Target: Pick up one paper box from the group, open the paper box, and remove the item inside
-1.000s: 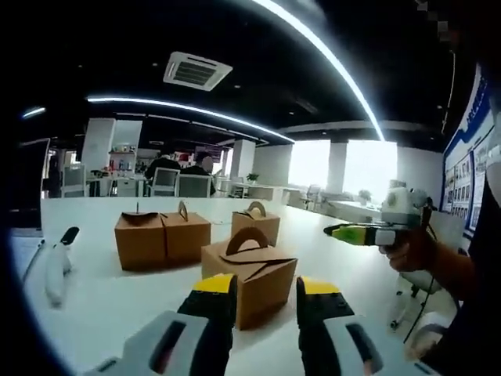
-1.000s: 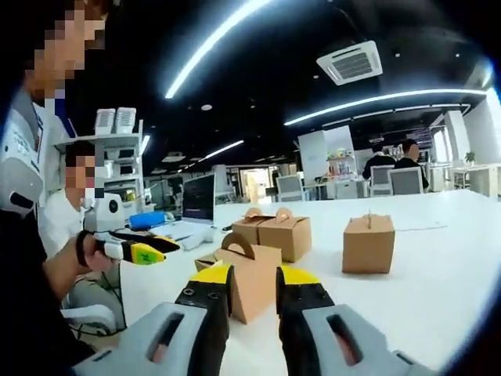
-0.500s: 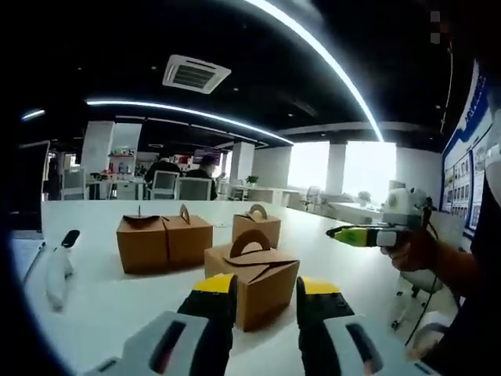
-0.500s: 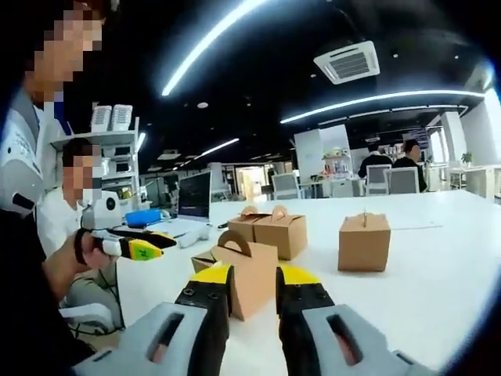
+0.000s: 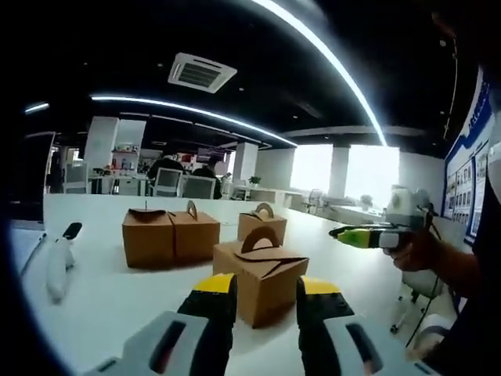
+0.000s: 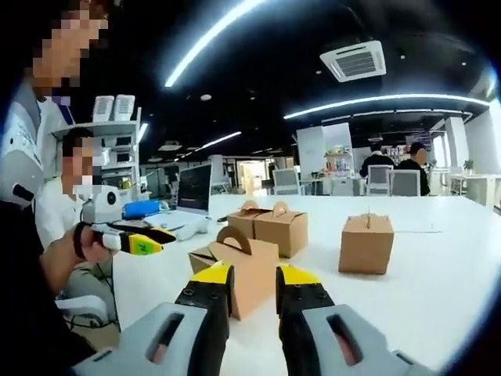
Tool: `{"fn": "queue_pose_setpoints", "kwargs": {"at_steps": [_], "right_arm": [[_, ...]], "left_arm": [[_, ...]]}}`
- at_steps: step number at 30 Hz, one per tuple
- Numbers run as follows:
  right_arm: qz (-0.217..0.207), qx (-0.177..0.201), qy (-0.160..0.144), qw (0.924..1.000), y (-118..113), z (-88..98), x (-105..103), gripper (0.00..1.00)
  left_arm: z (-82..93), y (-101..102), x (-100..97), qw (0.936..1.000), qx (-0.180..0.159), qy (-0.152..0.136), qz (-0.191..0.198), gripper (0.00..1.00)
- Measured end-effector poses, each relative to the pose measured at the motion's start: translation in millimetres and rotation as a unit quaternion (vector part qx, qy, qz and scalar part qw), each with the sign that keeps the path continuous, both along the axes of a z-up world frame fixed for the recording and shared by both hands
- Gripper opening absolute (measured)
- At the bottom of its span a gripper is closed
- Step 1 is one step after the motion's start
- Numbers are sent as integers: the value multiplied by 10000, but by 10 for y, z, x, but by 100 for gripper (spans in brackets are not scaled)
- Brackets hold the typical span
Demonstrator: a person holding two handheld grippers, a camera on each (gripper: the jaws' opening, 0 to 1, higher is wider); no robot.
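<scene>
Your left gripper (image 5: 265, 291) has its yellow-tipped black jaws parted with nothing between them, and your right gripper (image 6: 254, 282) stands the same way, jaws apart and holding nothing. In the left gripper view, the nearest brown cardboard box with an arched carry handle (image 5: 262, 270) sits closed on the white table (image 5: 102, 290), just beyond the jaw tips and centred between them. In the right gripper view, this same box lies just ahead of the tips, a little toward the left jaw. Behind it in the left gripper view stand a pair of matching brown boxes (image 5: 171, 235) side by side, touching, and a single brown box (image 5: 262, 222) farther back. A white handheld device (image 5: 56, 261) lies on the table at left.
</scene>
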State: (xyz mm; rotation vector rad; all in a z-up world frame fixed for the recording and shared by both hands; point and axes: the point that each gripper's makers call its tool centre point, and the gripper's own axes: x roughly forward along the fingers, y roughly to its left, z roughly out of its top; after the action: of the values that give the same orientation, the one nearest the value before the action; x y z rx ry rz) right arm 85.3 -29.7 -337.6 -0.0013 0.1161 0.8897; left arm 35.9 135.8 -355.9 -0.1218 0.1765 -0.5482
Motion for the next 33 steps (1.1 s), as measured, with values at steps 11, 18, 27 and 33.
{"fn": "queue_pose_setpoints", "kwargs": {"at_steps": [11, 18, 27, 33], "right_arm": [[-17, -247, -8, 9997, 40, 25, 93, 23], [108, -594, -115, 9981, 156, 65, 87, 22], [70, -582, -240, 9980, 166, 188, 93, 23], [-3, -738, -185, 9971, 152, 74, 118, 23]], "left_arm": [[-72, 55, 28, 9999, -87, 81, 41, 32], [-136, 132, 30, 9998, -147, 139, 91, 32], [-119, 62, 85, 9998, -173, 136, 0, 33], [-158, 24, 74, 9996, -89, 261, -94, 31]]}}
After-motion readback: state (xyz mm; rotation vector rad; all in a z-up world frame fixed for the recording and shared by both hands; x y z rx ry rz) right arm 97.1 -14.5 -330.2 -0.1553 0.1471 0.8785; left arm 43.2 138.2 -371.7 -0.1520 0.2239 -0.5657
